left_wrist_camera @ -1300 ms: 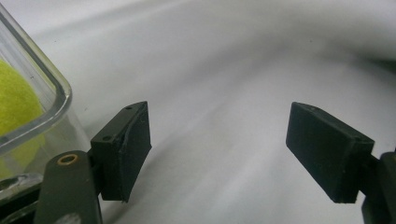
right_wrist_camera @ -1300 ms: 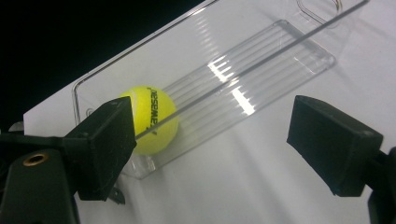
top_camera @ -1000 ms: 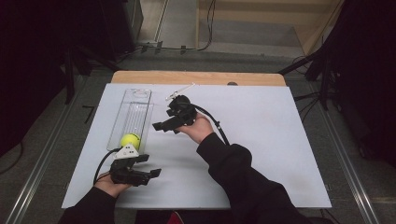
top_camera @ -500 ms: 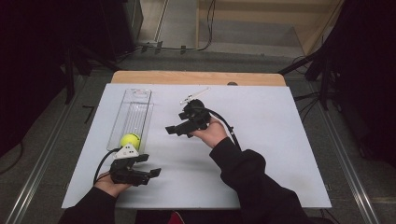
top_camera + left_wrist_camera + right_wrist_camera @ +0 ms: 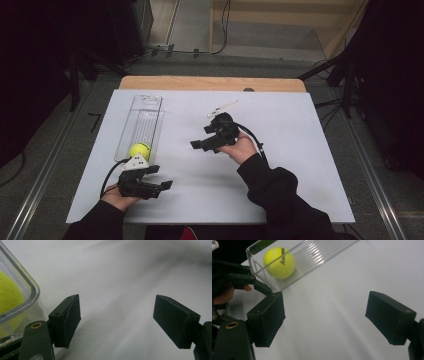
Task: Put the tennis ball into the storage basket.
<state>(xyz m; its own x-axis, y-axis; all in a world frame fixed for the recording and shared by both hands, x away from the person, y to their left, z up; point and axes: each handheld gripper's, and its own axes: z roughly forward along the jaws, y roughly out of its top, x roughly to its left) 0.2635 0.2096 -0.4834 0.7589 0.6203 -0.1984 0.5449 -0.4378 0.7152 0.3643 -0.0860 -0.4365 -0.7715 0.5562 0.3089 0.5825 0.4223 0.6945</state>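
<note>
Cut off: tennis ball [image 5: 8, 293] half out of the left gripper view, inside clear tray [image 5: 141, 125].
Left gripper [image 5: 159, 185]: low, jaws apart, empty.
Right gripper [image 5: 198, 145]: raised mid-table, jaws wide, empty.

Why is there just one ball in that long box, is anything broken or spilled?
Nothing stands out. The tennis ball sits inside the clear box at its near end; both grippers, left and right, are open and empty.
</note>
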